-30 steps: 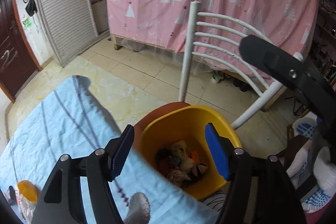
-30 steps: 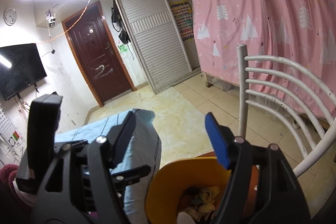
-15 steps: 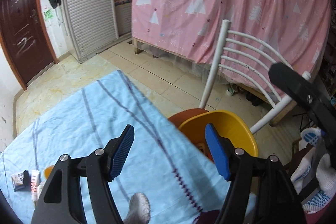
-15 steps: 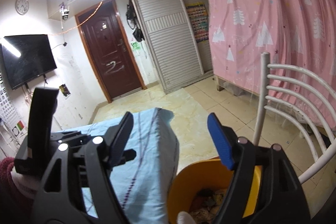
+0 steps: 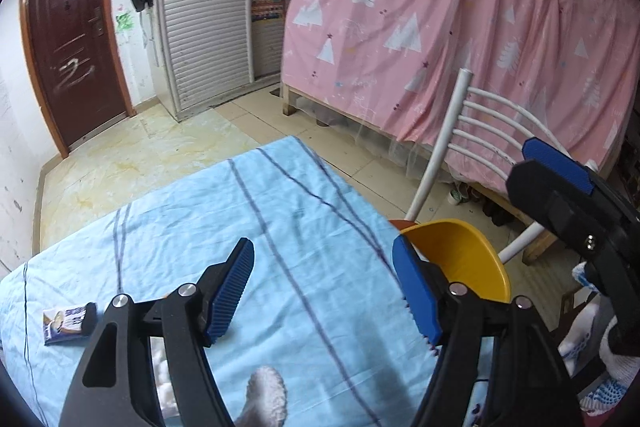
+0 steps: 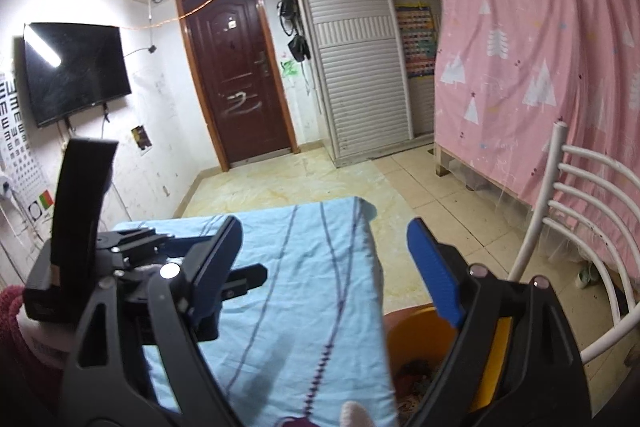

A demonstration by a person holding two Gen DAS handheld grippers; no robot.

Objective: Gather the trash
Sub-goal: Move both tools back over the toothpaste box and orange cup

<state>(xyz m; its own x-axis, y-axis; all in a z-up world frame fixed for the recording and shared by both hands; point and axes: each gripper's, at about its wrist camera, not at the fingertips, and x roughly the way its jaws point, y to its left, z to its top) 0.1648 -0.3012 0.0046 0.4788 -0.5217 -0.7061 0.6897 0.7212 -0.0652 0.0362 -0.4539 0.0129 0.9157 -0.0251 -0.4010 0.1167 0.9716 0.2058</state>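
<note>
In your left view, the blue cloth (image 5: 280,227) lies bare through the middle of the frame, with a small packet (image 5: 66,321) at lower left. The yellow bin (image 5: 460,259) sits off its right edge, the white chair (image 5: 472,131) behind, your other gripper (image 5: 560,195) far right.

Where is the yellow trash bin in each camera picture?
Left wrist view: the yellow trash bin sits at lower right, just past the table's edge, partly behind the left gripper.
Right wrist view: the bin is at the bottom, right of centre, mostly hidden behind the right gripper, with trash showing inside.
Shared landmark: the white chair back stands right beside the bin in both views.
</note>
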